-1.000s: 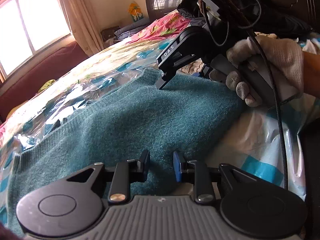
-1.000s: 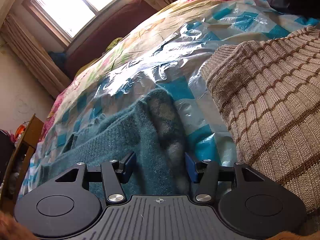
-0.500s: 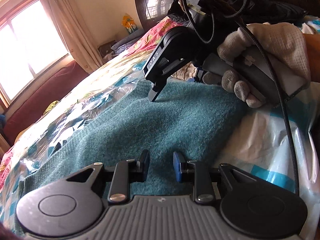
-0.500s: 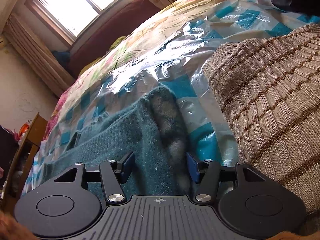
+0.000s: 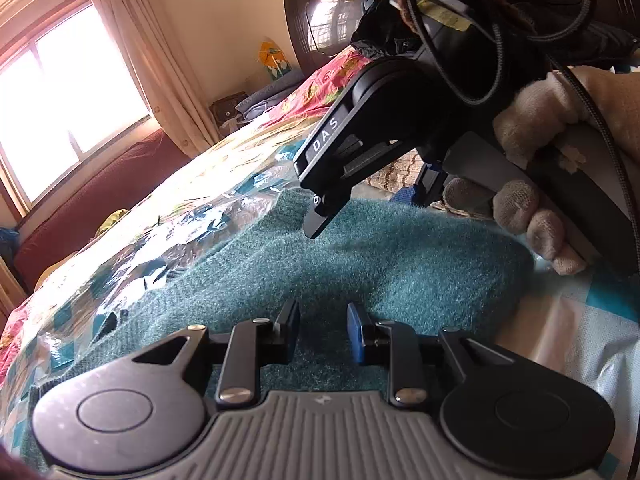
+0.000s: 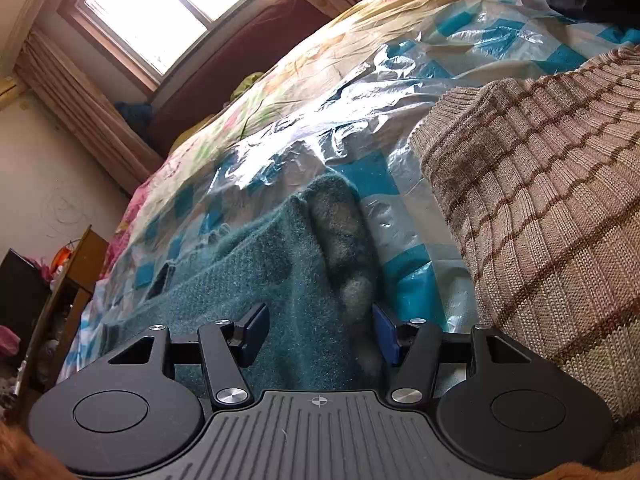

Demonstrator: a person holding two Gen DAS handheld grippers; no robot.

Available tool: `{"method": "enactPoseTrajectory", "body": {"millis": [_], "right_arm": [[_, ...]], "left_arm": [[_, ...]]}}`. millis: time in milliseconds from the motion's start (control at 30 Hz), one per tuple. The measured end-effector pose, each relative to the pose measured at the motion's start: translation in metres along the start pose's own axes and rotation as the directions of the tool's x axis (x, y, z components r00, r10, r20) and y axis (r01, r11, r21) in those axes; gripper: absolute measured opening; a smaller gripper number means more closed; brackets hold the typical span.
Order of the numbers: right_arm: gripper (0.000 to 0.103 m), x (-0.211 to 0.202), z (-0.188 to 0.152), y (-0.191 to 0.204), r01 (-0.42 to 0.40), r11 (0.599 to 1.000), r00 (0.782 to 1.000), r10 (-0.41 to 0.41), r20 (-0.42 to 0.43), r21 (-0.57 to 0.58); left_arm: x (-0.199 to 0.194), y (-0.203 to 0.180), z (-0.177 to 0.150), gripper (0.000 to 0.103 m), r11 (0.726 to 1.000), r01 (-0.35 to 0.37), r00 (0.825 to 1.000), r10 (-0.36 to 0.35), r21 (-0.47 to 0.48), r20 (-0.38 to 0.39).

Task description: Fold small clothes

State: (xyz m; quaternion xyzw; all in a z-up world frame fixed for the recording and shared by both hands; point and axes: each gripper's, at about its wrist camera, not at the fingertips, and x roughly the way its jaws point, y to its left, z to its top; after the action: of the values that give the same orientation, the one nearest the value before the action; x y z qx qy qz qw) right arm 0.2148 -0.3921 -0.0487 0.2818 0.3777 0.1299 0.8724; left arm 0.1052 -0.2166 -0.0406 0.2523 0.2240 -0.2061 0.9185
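Observation:
A fuzzy teal sweater [image 5: 360, 264] lies folded on the plastic-covered bed; it also shows in the right wrist view [image 6: 280, 280]. My left gripper [image 5: 323, 338] is open, low over the sweater's near edge, nothing between its fingers. My right gripper [image 6: 318, 334] is open wide above the sweater's folded far edge, and holds nothing. In the left wrist view the right gripper [image 5: 320, 216] hangs just above the sweater, held by a gloved hand [image 5: 540, 184].
A tan striped knit sweater [image 6: 540, 200] lies right of the teal one. The shiny blue-checked plastic sheet [image 6: 360, 80] covers the bed. A dark clothes pile [image 5: 500, 20] sits at the head. A window [image 5: 60, 100] and maroon sofa [image 5: 100, 200] lie beyond.
The right gripper has lifted up off the sweater's far edge and drawn nearer the left camera. The left gripper stays open over the near edge. The sweater lies still.

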Motion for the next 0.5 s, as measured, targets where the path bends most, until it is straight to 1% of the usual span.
{"method": "enactPoseTrajectory", "body": {"millis": [133,233,267,333,367,467,500], "right_arm": [[0.057,-0.017,0.0,-0.003,-0.052,0.999,0.998,0.052,0.025,0.015],[0.057,-0.031,-0.002,-0.004,-0.071,0.997,0.996,0.069,0.051,0.031],[0.057,-0.034,-0.003,-0.004,-0.075,0.997,0.996,0.073,0.055,0.035],[0.058,-0.041,-0.005,-0.003,-0.085,0.996,0.995,0.083,0.062,0.035],[0.058,-0.045,-0.006,-0.003,-0.088,0.996,0.994,0.085,0.066,0.036],[0.058,-0.055,-0.01,-0.003,-0.098,0.993,0.992,0.093,0.082,0.06],[0.059,-0.057,-0.011,-0.004,-0.104,0.992,0.992,0.099,0.081,0.066]], "left_arm": [[0.0,0.015,-0.002,0.032,0.999,-0.015,1.0,0.015,-0.044,0.001],[-0.013,0.023,-0.006,0.032,0.998,0.018,1.0,-0.018,-0.068,0.001],[-0.02,0.023,-0.008,0.032,0.997,0.043,0.999,-0.042,-0.064,0.005],[-0.036,0.015,-0.009,0.032,0.994,0.108,0.994,-0.108,-0.028,0.018],[-0.041,0.011,-0.01,0.033,0.992,0.127,0.992,-0.127,-0.008,0.023],[-0.05,-0.016,-0.01,0.038,0.982,0.169,0.984,-0.172,0.091,0.036],[-0.049,-0.025,-0.011,0.04,0.977,0.168,0.984,-0.174,0.129,0.033]]}}
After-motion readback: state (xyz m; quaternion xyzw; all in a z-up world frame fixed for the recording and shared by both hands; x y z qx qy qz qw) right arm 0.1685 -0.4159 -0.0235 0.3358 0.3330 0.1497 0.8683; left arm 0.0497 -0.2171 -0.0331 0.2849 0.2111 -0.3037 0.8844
